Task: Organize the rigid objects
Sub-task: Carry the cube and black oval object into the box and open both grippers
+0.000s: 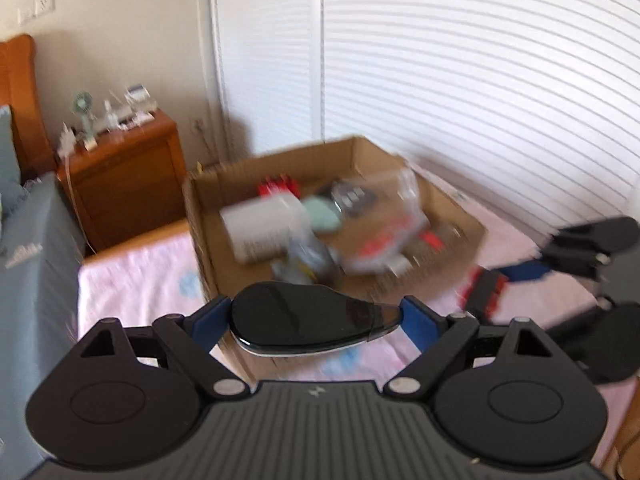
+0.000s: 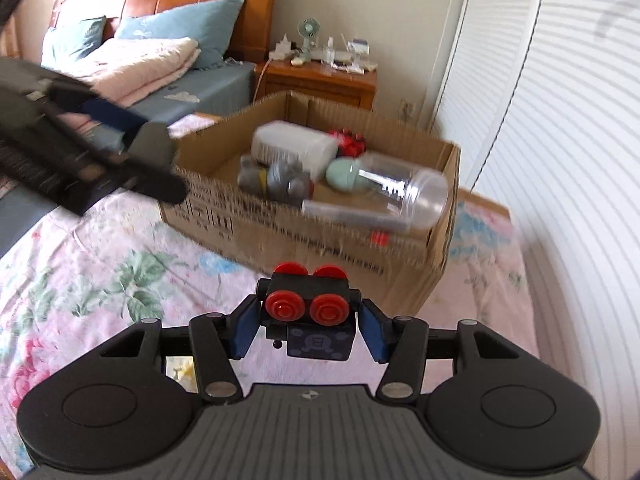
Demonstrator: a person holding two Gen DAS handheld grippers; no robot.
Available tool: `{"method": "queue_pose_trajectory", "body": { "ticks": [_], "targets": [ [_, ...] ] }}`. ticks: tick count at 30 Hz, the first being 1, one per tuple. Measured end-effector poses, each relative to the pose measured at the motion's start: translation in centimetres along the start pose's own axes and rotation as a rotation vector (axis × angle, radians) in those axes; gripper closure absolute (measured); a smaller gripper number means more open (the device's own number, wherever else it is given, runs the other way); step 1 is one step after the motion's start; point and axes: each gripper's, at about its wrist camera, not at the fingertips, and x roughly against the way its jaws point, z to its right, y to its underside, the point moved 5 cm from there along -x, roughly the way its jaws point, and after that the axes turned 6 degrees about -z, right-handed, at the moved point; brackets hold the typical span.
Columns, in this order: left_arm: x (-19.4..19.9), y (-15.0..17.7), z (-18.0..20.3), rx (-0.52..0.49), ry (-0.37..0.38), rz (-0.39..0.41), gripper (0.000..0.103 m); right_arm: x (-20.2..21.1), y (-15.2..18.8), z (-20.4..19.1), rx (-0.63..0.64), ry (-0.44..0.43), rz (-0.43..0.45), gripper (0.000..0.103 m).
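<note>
The left gripper is gripping a glossy black teardrop-shaped object between its blue fingers. The right gripper is clamping a black toy block with red round studs (both held above the floral bedsheet). Beyond them, the cardboard box is holding a clear plastic jar, a white box and a grey toy.

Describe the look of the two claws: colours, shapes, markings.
Both match. The left claw and right claw have matte black linkage arms with silver pivot pins, blue finger pads, a ribbed dark grey body with a small white logo, and two rounded black housings with circular insets. No cables show.
</note>
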Motion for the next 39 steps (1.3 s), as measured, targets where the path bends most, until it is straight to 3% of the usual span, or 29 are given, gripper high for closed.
{"method": "queue_pose_trajectory", "body": {
  "ticks": [8,16,25,27,29,31,39],
  "targets": [
    [-2.1,-2.2,-1.9,0.045,-0.06,0.041,0.009,1.8,-2.1,0.4,0.017,0.008,0.05,0.044],
    [-0.5,0.2,-2.1,0.082,-0.076,0.051,0.001,0.9,-5.5,1.4,0.013,0.006,0.071,0.044],
    [1.3,2.6,-1.9,0.114,-0.081,0.061,0.001,-4.0,-9.9,2.5,-0.071,0.009,0.003,0.044],
    [1.4,2.7,-1.7,0.115,-0.083,0.053,0.001,-4.5,-10.1,2.4,-0.083,0.028,0.0,0.038],
    [1.5,2.8,-1.7,0.121,-0.09,0.035,0.001,-4.3,-10.0,2.1,-0.089,0.047,0.003,0.012],
    [1.8,2.9,-1.6,0.131,-0.093,0.042,0.001,-3.5,-9.6,1.8,-0.096,0.058,0.014,0.004],
    [2.7,2.8,-1.5,0.229,-0.136,-0.018,0.001,-0.1,-6.3,1.6,-0.2,0.217,-0.088,0.0]
  ]
}}
